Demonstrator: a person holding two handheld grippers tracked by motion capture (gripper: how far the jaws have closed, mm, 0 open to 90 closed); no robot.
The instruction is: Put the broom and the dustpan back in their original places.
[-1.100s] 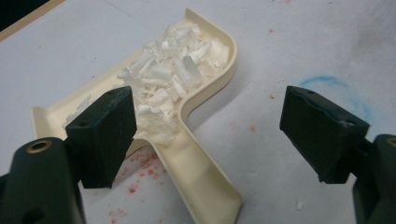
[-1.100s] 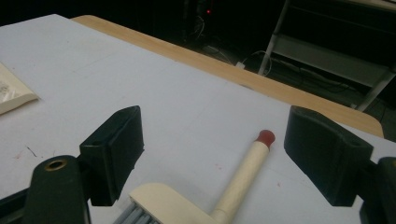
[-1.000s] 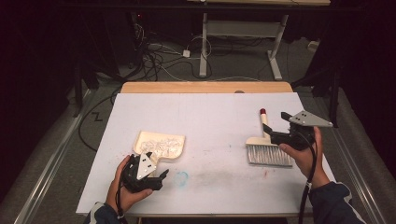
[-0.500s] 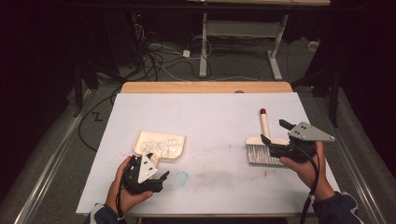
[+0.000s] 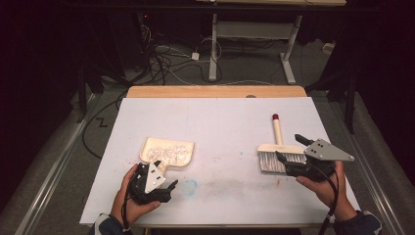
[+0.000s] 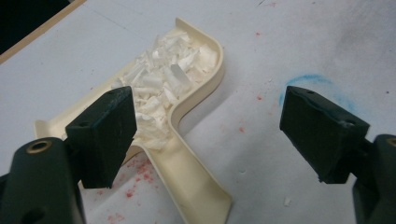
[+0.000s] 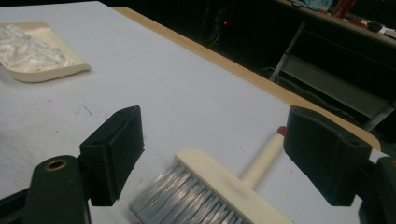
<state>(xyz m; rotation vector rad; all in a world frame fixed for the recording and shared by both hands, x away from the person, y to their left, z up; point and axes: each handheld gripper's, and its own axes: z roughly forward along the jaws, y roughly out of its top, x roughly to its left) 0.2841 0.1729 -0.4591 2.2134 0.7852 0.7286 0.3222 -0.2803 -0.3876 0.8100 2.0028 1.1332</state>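
Observation:
A cream dustpan (image 5: 167,152) holding white shreds lies on the white table at the left; its handle (image 6: 191,184) points toward my left gripper (image 5: 161,188). That gripper stands open just short of the handle, its jaws apart on either side of it in the left gripper view (image 6: 210,135). A cream hand brush (image 5: 279,154) with grey bristles and a red-tipped handle lies flat at the right. My right gripper (image 5: 288,152) is open beside the brush head, and in the right gripper view (image 7: 215,149) the brush (image 7: 219,186) lies between and below the jaws, untouched.
The white table top (image 5: 220,122) has a wooden strip (image 5: 215,91) along its far edge. A blue chalk ring (image 5: 190,185) and grey smudges mark the front middle. Red specks (image 6: 140,172) lie near the dustpan handle. Cables and desk legs stand on the floor beyond.
My right gripper has dropped lower and nearer the front edge, and the brush now lies free on the table. The left gripper has barely moved.

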